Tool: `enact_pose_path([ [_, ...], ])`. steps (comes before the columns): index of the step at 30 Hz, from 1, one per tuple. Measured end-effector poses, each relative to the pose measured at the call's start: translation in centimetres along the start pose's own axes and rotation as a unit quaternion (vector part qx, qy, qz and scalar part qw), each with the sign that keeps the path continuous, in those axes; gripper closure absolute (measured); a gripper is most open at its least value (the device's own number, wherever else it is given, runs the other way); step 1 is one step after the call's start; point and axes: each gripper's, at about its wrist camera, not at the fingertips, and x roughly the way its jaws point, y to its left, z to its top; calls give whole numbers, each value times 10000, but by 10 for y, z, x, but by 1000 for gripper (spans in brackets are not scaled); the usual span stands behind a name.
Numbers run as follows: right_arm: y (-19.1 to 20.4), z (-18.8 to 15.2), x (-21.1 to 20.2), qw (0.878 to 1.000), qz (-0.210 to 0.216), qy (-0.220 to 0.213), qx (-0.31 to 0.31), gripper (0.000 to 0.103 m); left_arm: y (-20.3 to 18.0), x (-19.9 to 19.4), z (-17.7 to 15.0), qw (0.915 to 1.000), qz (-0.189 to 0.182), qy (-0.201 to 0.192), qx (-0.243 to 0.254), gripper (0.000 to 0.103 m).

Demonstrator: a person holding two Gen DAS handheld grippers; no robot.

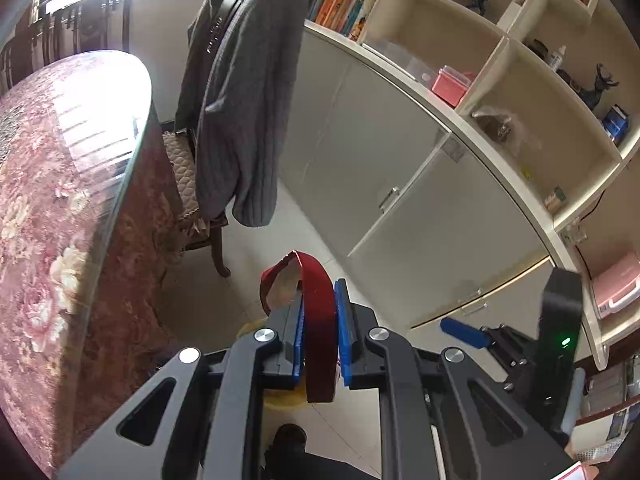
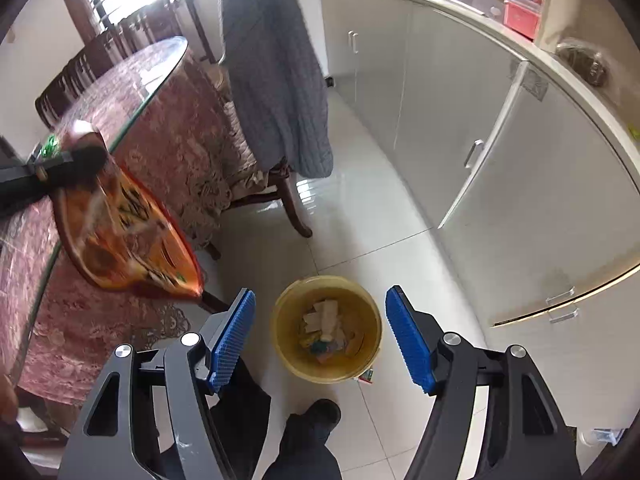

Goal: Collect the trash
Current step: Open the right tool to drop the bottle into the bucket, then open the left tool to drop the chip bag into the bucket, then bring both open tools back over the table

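A table (image 2: 132,128) under floral cloth fills the left side. On the floor beside it stands a yellow bin (image 2: 326,328) holding paper scraps and what may be wrappers, too small to tell. The left gripper (image 1: 320,320) is clamped on an orange snack bag (image 2: 128,232), held above the table edge. The right gripper (image 2: 320,336) hangs spread wide over the bin.
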Motion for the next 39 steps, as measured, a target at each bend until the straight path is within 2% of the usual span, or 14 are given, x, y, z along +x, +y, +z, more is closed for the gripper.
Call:
enact_pose_path([
  [7,-23,3,-20,9994,-37,-207,260,37,-13,39,-18,9989,-176,429,52,89],
  [13,-42,1,-22,9987,-117,-206,459,37,-18,94,-32,9951,-422,893,88,89],
  [19,-54,0,-20,9985,-172,-128,513,37,-32,127,-40,9928,-373,1106,257,88],
  [28,-69,5,-19,9976,-229,-138,636,37,-39,140,-38,9909,-315,1243,397,84],
  [35,-63,14,-21,9984,-102,-203,512,37,-30,119,-27,9942,-274,1003,261,84],
  [37,-55,20,-23,9987,-4,-279,424,37,-25,105,-21,9961,-232,838,162,78],
  [39,-45,28,-27,9988,116,-375,299,37,-18,86,-15,9981,-141,606,45,64],
])
